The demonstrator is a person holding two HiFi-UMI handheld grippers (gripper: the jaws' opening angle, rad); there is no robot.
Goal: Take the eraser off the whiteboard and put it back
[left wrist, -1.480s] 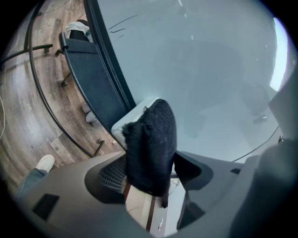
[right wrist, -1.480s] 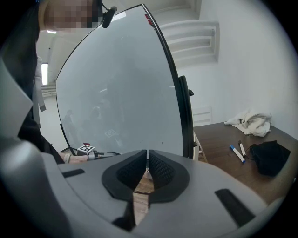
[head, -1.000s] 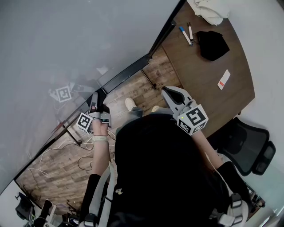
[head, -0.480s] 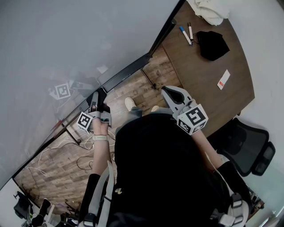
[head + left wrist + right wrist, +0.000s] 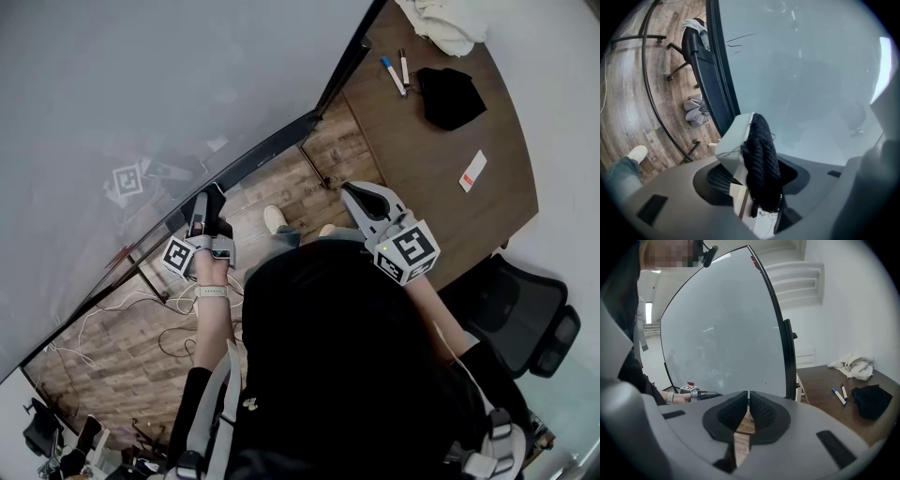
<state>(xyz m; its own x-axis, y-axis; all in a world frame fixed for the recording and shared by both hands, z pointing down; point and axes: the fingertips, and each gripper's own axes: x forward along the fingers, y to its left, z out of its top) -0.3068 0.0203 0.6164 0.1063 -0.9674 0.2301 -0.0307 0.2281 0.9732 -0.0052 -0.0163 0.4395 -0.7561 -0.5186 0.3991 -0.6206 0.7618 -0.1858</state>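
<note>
Between the jaws of the left gripper [image 5: 754, 183] I have the white plastic eraser [image 5: 758, 159] with its black woolly pad. The jaws have just been closing and now clamp it, white back against one jaw and pad toward the other. It sits just in front of the large glossy pale-grey whiteboard [image 5: 806, 70], near the board's black-framed edge, and I can't tell whether the pad touches the surface. The right gripper [image 5: 748, 401] has its jaws together with nothing between them. It hangs well apart from the board, and in the head view it is where it was a second ago. Since then the left gripper has barely shifted, while the reflection of its marker cube sits a little higher on the board. Only the left gripper view gives me the grip itself, plus a dark wheeled chair [image 5: 701, 61] beside the frame, the wood-plank floor [image 5: 628, 103] and a white shoe [image 5: 636, 153]. The right gripper view shows the board upright, with the left hand low beside it. The head view adds the brown wooden table [image 5: 422, 159] carrying two marker pens [image 5: 394, 70], a black cloth [image 5: 450, 94], a white cloth [image 5: 441, 23] and a white card with a red end [image 5: 473, 169], which the right gripper view doesn't catch.
</note>
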